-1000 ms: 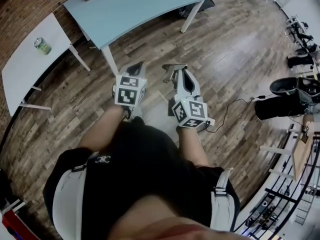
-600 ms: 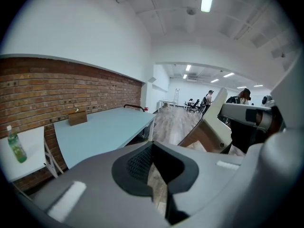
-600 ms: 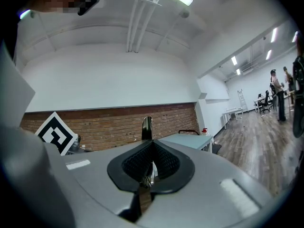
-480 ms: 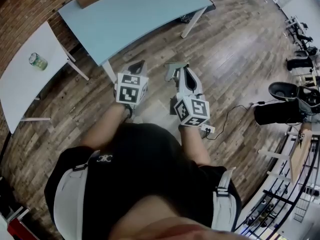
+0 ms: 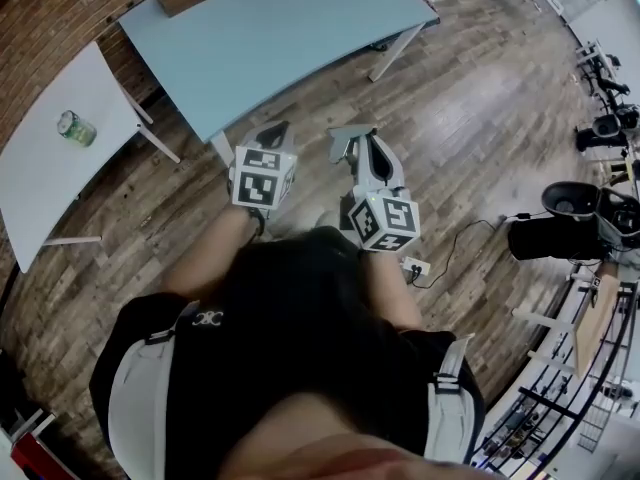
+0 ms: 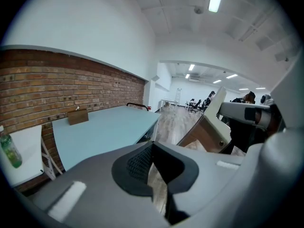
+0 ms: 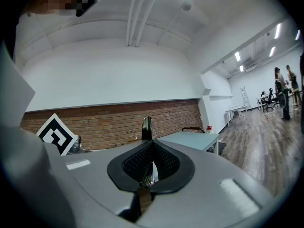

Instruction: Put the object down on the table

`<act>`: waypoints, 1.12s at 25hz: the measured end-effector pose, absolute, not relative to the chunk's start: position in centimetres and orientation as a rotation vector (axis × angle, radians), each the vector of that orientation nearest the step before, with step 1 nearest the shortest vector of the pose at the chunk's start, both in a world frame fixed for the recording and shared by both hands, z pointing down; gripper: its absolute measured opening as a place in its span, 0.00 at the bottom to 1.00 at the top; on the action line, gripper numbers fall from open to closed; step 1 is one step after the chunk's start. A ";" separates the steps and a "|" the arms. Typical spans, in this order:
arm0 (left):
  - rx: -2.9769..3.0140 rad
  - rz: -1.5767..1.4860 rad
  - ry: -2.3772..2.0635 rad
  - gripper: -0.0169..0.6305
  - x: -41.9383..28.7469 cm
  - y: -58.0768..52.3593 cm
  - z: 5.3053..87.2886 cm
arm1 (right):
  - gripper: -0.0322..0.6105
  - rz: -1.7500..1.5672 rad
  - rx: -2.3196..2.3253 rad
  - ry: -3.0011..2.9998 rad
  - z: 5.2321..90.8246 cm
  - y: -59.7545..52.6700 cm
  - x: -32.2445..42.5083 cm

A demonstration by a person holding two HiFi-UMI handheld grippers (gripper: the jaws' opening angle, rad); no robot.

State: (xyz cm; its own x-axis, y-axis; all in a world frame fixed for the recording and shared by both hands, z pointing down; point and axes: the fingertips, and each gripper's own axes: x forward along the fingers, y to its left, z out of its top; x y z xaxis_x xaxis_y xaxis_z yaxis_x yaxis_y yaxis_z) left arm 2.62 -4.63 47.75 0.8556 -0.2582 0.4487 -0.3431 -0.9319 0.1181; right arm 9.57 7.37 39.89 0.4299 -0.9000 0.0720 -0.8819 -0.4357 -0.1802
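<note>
1. Right gripper [image 7: 151, 148]: jaws were clamped on a slim dark object [image 7: 147, 127]; its kind could not be made out. Its long axis ran along the jaws, with the tip standing out past the fingertips and a brownish end back in the throat.
2. Left gripper [image 6: 151, 148]: jaws were together at the tips, with nothing between them.
3. Both grippers were held close in front of the person, over the wood floor [image 5: 470, 98] and not over any table top.
4. Key relation: the light-blue table [image 5: 300, 28] lay ahead of the jaws. Its near edge was closer to the left gripper than to the loaded right one.
5. Judgement: put-down not started. The right gripper needs carrying forward over the top. The object would then need lowering with its long axis flat before the jaws part.
</note>
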 end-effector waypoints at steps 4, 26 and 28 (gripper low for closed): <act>2.824 0.643 -0.507 0.03 3.2 -6.5 47.9 | 0.07 -0.237 -2.539 1.634 39.8 5.5 10.8; 2.720 0.699 -0.780 0.03 16.9 -18.5 48.9 | 0.07 -0.320 -2.340 1.865 41.5 -9.2 28.1; 2.697 0.703 -0.811 0.03 18.2 -19.7 48.9 | 0.07 -0.340 -2.319 1.898 41.7 -10.7 29.7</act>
State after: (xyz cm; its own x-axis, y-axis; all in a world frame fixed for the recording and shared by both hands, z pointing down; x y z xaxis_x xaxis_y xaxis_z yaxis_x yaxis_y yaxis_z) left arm 18.24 -19.73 48.87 0.7304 -0.4543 0.5100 -0.5691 -0.8177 0.0866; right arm 29.68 -10.70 41.65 0.1857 -0.9782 0.0935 -0.9498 -0.2030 -0.2381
